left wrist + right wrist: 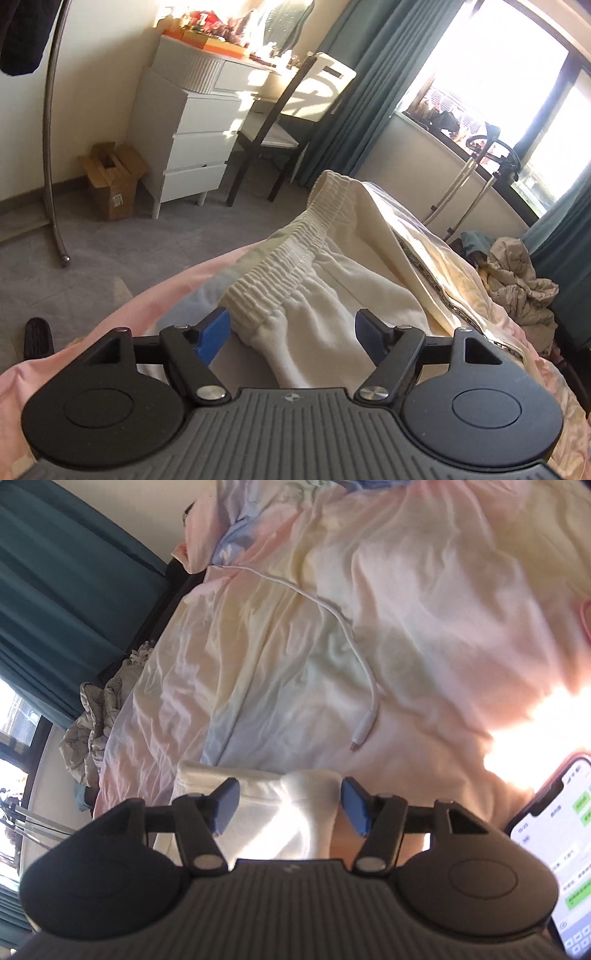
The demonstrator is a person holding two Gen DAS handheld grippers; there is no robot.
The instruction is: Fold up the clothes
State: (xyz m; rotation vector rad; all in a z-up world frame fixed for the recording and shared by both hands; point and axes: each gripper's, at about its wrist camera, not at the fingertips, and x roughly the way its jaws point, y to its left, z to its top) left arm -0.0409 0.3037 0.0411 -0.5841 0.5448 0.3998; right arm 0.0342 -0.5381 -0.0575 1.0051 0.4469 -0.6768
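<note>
Near the bed's (110, 332) edge, cream trousers (325, 295) lie waistband outward, partly bunched. Left gripper (291, 332) and right gripper (288, 801) hover with jaws released around cloth; clench on a flat, single layer.

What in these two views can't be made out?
- White pants: legs cut off behind the left tongs, left wrist view.
- White garment: its type is unclear, hidden by the right tongs, right wrist view.
- Phone: cut by the right edge, text too small.
- Window: overexposed.
</note>
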